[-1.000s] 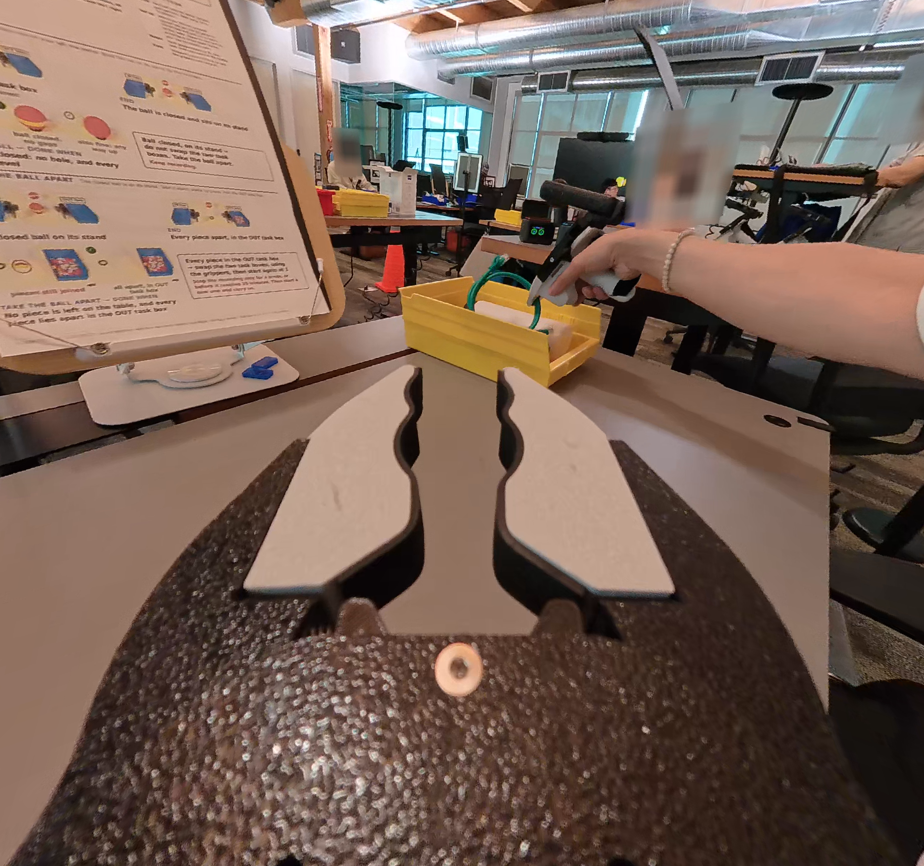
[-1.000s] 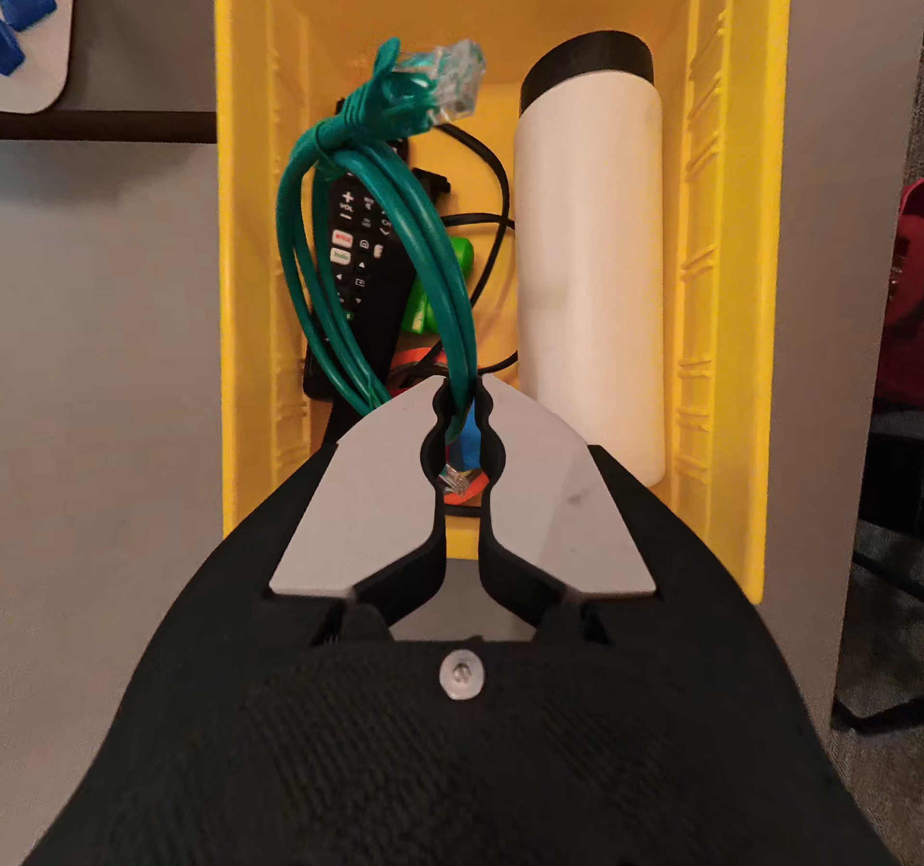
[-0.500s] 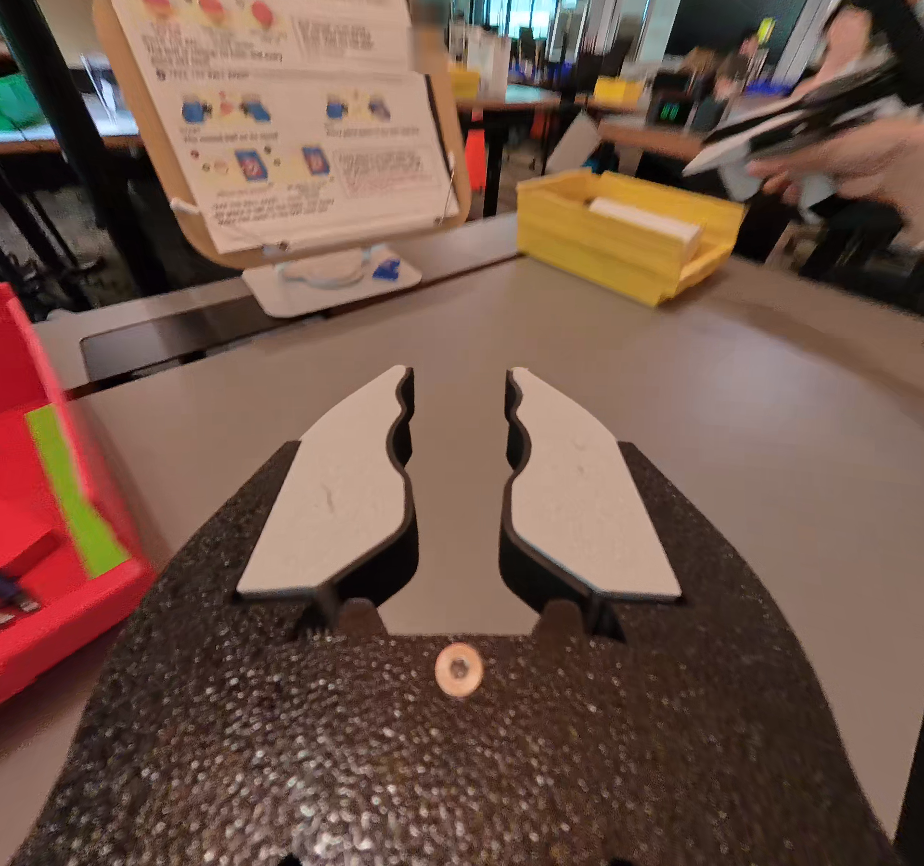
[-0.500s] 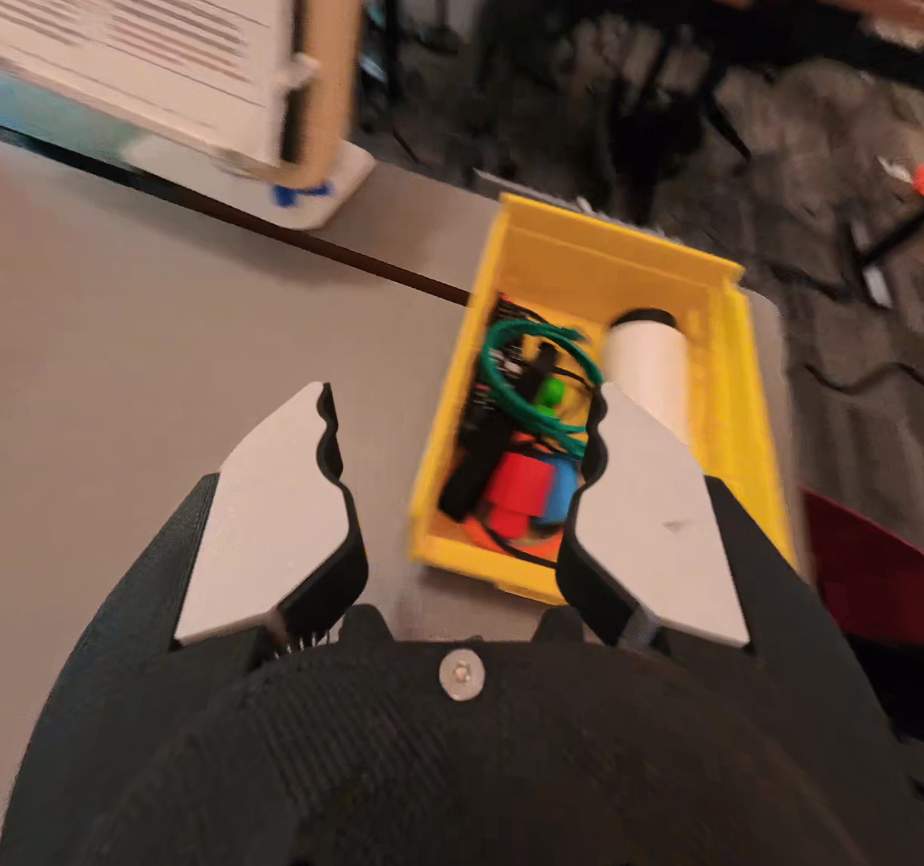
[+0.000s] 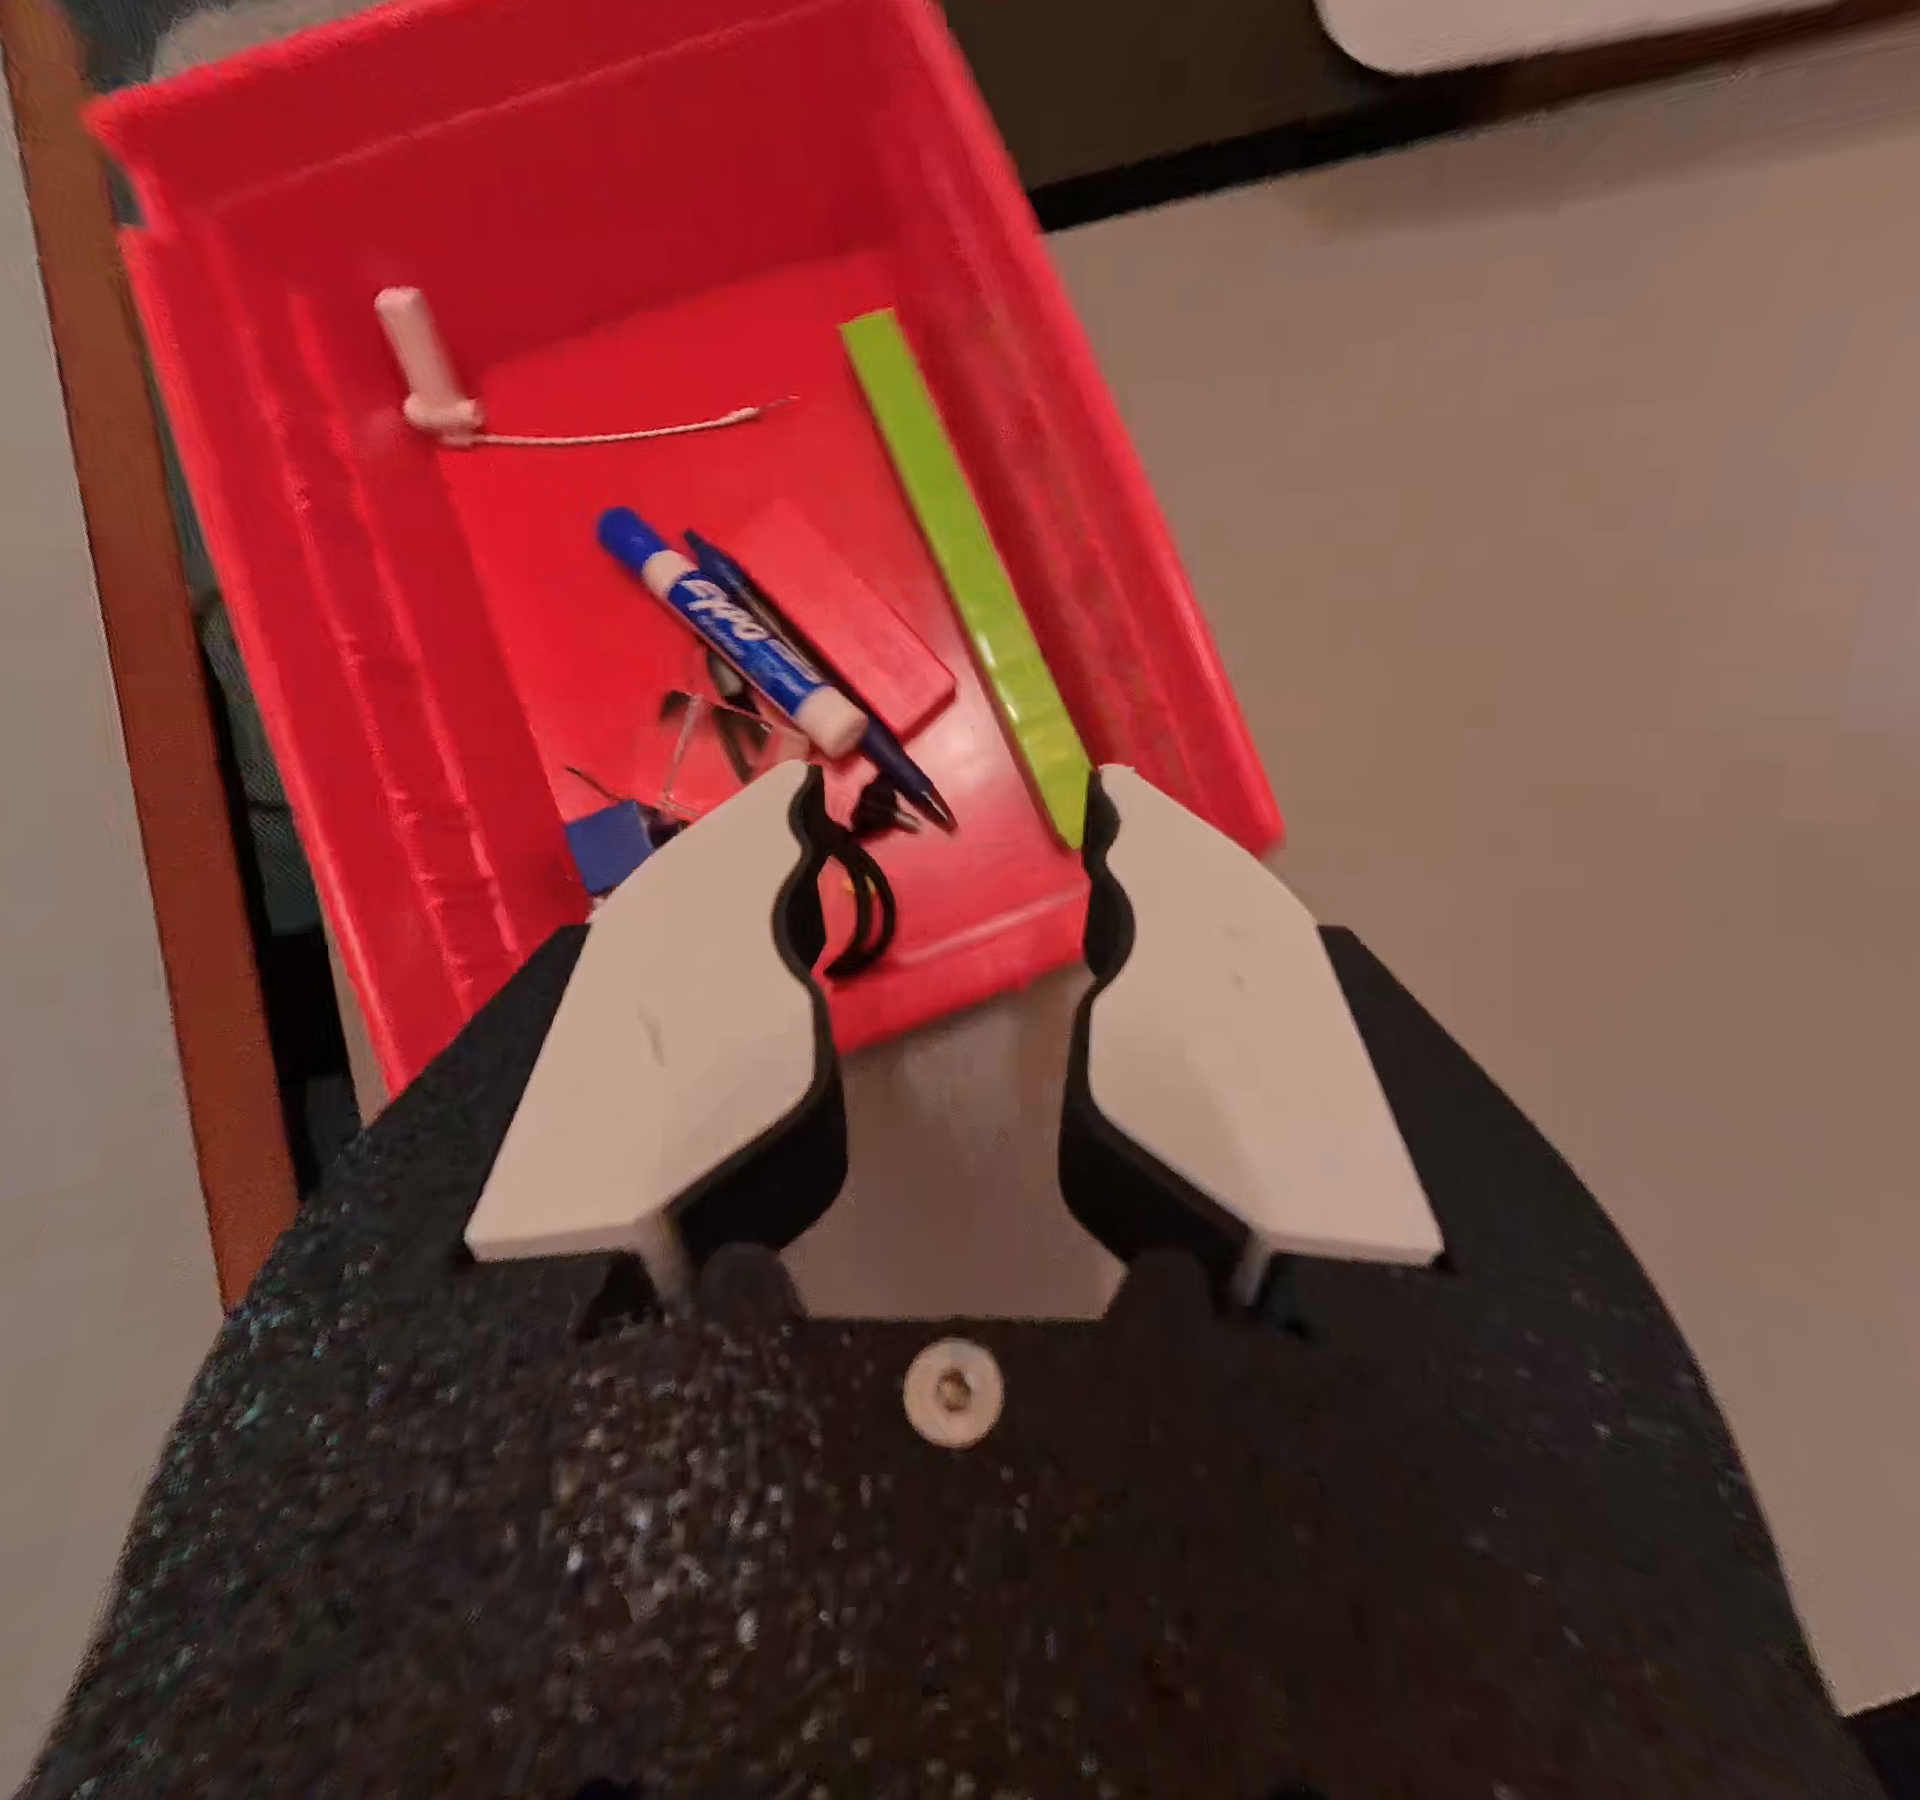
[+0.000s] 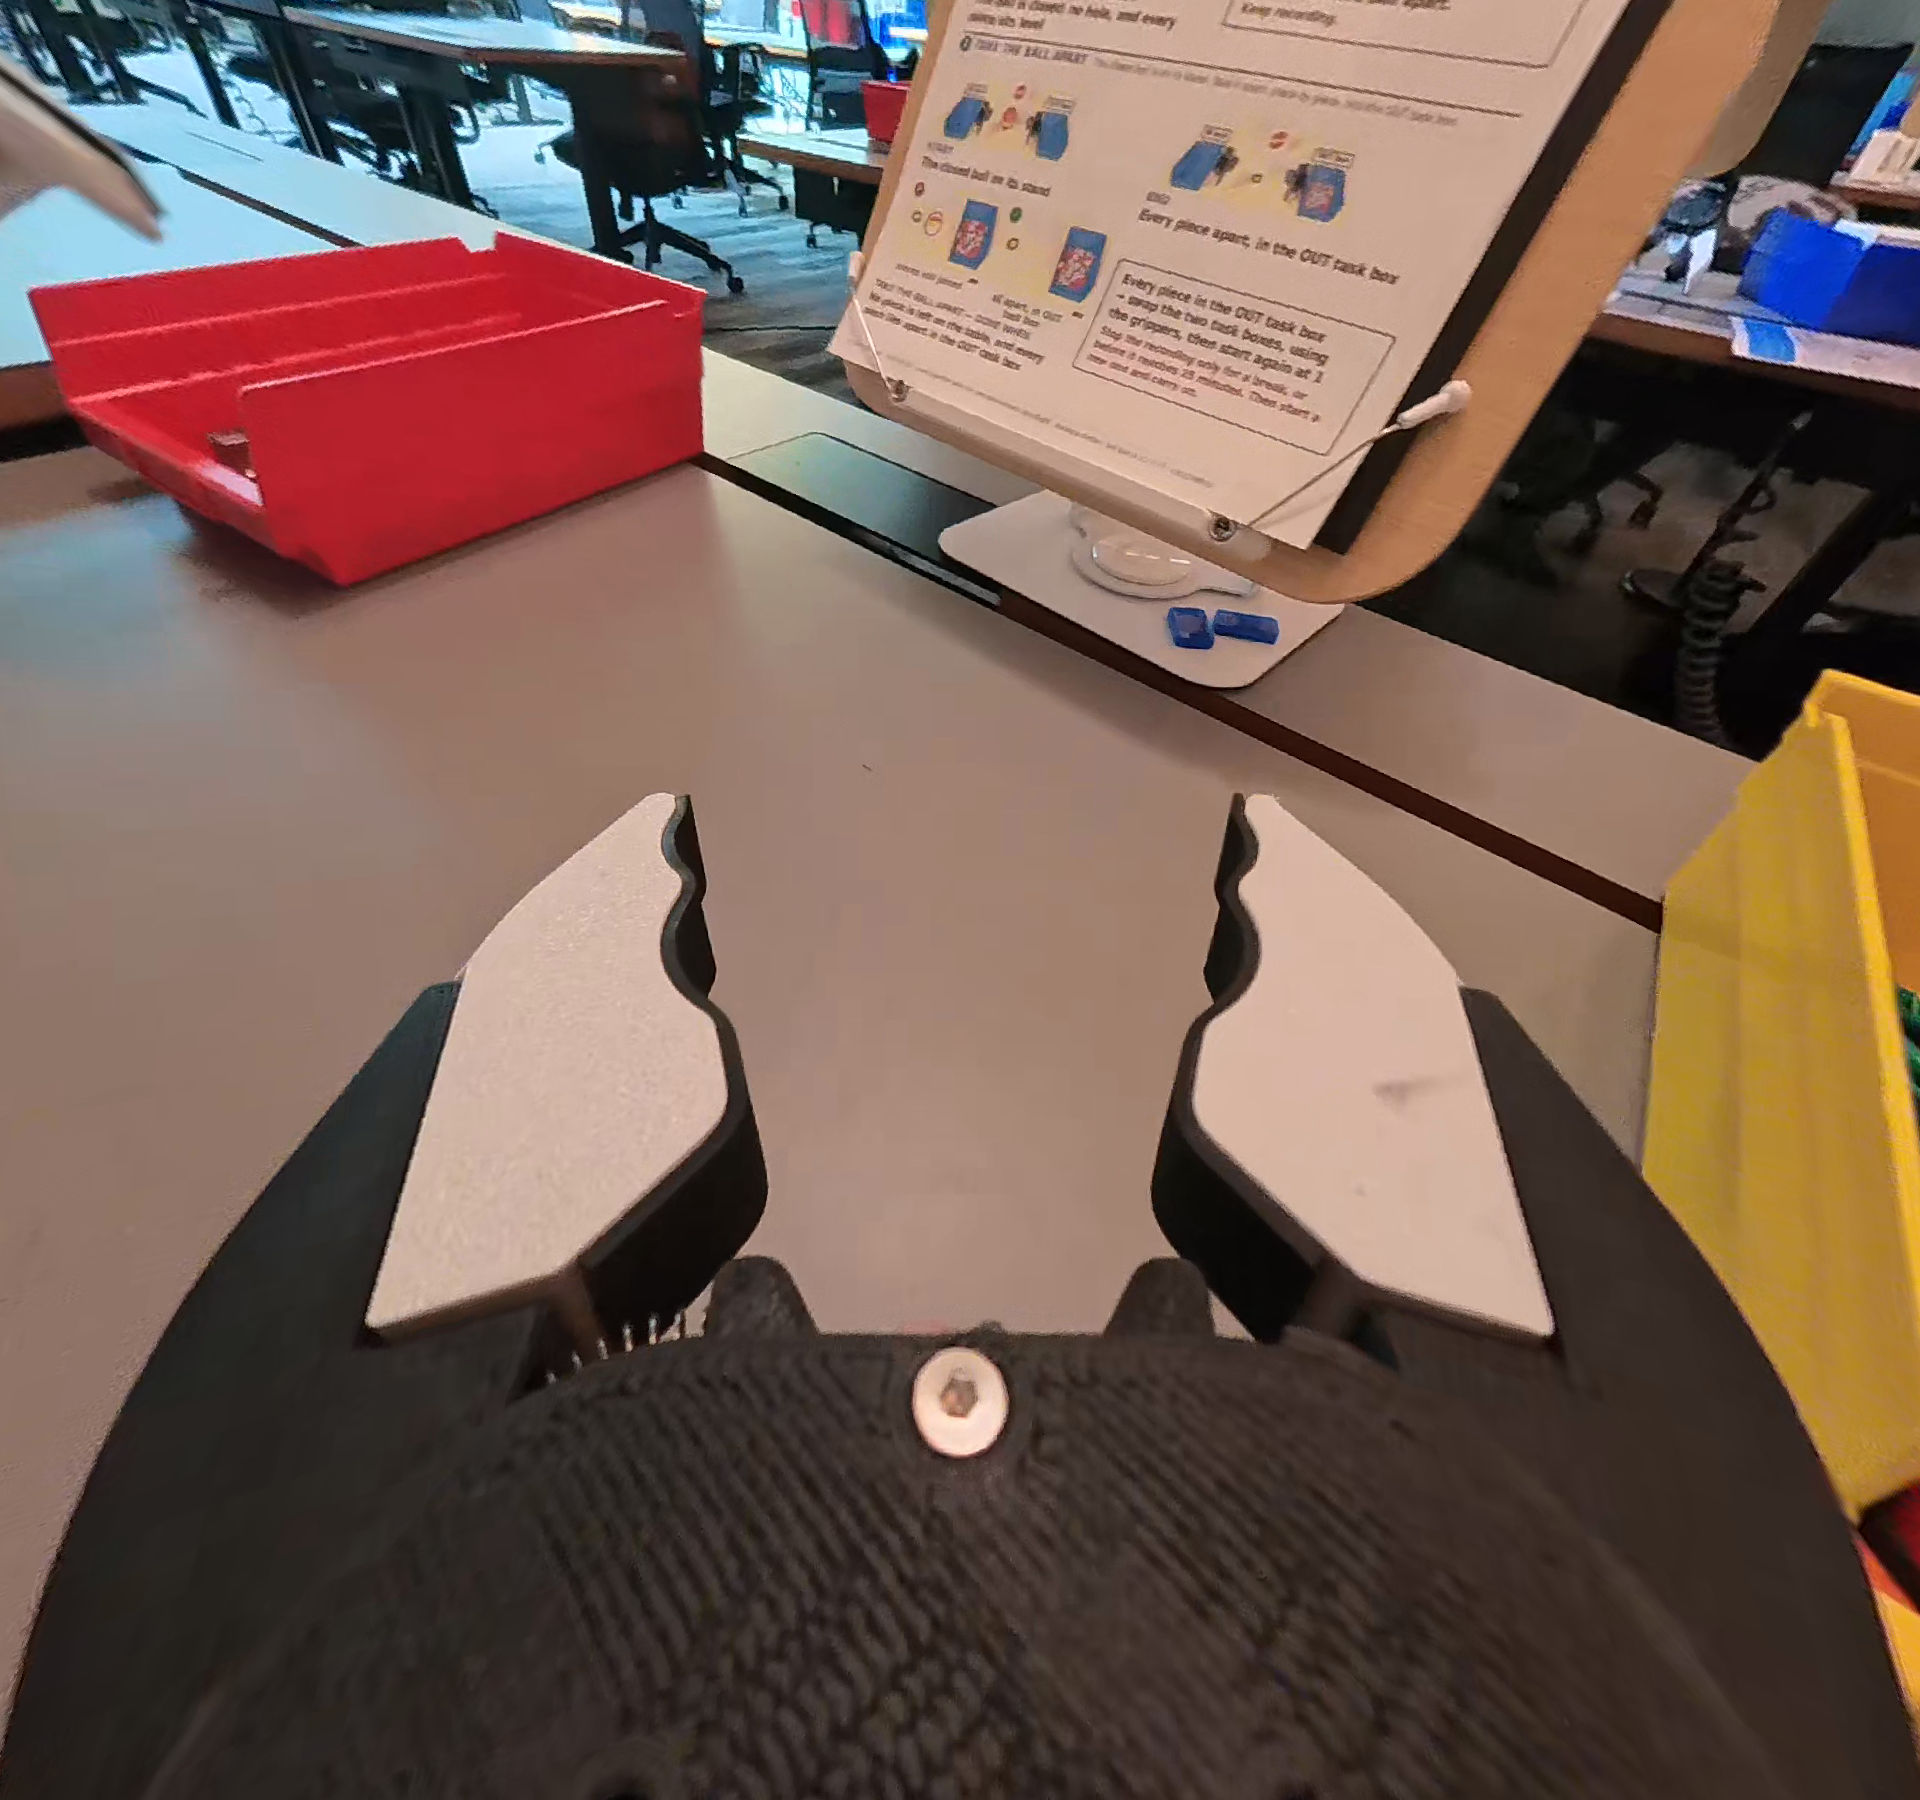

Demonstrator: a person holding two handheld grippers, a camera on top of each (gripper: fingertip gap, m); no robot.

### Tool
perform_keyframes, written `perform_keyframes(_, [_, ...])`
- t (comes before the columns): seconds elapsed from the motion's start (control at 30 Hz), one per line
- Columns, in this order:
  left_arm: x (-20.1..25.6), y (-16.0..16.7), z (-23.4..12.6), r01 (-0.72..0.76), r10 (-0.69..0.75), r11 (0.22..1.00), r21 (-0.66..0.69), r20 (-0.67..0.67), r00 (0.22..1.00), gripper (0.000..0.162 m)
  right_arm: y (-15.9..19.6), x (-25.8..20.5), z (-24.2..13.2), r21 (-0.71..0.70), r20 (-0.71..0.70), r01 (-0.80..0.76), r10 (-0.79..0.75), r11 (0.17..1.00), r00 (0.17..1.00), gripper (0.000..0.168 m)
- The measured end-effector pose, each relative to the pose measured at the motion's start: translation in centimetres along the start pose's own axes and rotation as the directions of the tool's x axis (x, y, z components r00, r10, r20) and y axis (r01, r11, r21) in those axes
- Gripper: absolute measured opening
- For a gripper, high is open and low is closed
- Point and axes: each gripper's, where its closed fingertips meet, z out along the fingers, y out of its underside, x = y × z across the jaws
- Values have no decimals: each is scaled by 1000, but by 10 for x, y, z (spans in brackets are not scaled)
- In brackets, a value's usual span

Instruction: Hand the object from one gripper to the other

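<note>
Left gripper (image 5: pixel 951 794) poised above the near end of the red bin (image 5: pixel 582 192), fingers (image 5: pixel 665 1002) parted with nothing between them. A second ago this gripper lay level over the grey bench (image 5: pixel 1558 711), facing the instruction board; it has since swung left and tipped down, so that the bin's contents now fill its view. Inside lie a blue-capped marker (image 5: pixel 727 628), a dark pen (image 5: pixel 831 701) touching it, a flat red block (image 5: pixel 842 628), a lime-green strip (image 5: pixel 966 576) along the right wall, a pale peg with a thin cord (image 5: pixel 426 358), a small blue piece (image 5: pixel 603 846) and a black looped cord (image 5: pixel 862 909) just ahead of the fingertips.

Right gripper (image 6: pixel 961 820) held level over the bare bench, fingers (image 6: pixel 582 1054) wide apart and empty. A second ago it was clamped on a green cable inside the yellow bin (image 6: pixel 1766 1075); it has let that go and withdrawn, and the bin now sits at the right edge of its view. The instruction board on its stand (image 6: pixel 1247 192) is ahead, the red bin to the far left.

Reading: no object is held by either gripper. The change suggests a fresh cycle starting from the red bin, with the left gripper choosing an item and the right waiting to receive. Which item is intended cannot be told.
</note>
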Motion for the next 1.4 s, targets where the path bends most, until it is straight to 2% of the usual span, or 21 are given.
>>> perform_keyframes(0.03, [-12, -9, 8, 68, -68, 997, -27, -8, 998, 47, -1, -3, 1, 10, 12, 0, 0, 1000, 1000, 93])
perform_keyframes(0.1, [-29, -17, 27, 196, -203, 971, -135, -44, 978, 44, 0, -7, 4, 29, 25, -4, 4, 1000, 1000, 91])
perform_keyframes(0.17, [-45, -19, 49, 282, -298, 925, -255, -25, 954, 40, 6, -10, 6, 18, 43, 3, -4, 1000, 999, 91])
perform_keyframes(0.3, [-72, -12, 93, 362, -357, 844, -395, 91, 930, 46, 13, -3, 3, -14, 34, 29, -29, 999, 999, 91])
perform_keyframes(0.4, [-75, -3, 119, 394, -391, 784, -480, 110, 914, 47, 13, 7, -1, -16, 14, 30, -30, 999, 999, 91])
perform_keyframes(0.53, [-96, 6, 134, 423, -369, 744, -517, 209, 906, 44, 17, 13, -3, -11, 18, -7, 8, 1000, 1000, 90])
perform_keyframes(0.7, [-100, 11, 150, 468, -416, 714, -520, 222, 882, 37, 27, 16, 3, -30, 31, -32, 33, 999, 999, 89])
perform_keyframes(0.83, [-99, 19, 161, 474, -430, 718, -511, 211, 878, 23, 31, 7, 10, -46, 64, -34, 37, 998, 997, 89])
perform_keyframes(1.0, [-97, 10, 162, 433, -413, 793, -428, 146, 899, 19, 32, -9, 13, -60, 95, -6, 12, 998, 995, 89])
perform_keyframes(1.13, [-93, -36, 138, 371, -368, 905, -207, 57, 928, 18, 21, -27, 12, -20, 140, -29, 32, 999, 990, 87])
perform_keyframes(1.2, [-79, -71, 111, 328, -329, 944, -42, -31, 944, 17, 11, -40, 10, 10, 187, -69, 66, 998, 980, 86])
perform_keyframes(1.27, [-57, -104, 76, 296, -279, 946, 134, -132, 951, 17, -1, -54, 8, 49, 228, -116, 102, 992, 968, 83])
perform_keyframes(1.33, [-20, -130, 35, 276, -202, 915, 294, -257, 945, 18, -13, -68, 7, 87, 251, -152, 126, 984, 960, 79])
perform_keyframes(1.4, [28, -143, -5, 235, -79, 873, 426, -353, 932, 18, -24, -83, 5, 119, 256, -154, 120, 981, 959, 76])
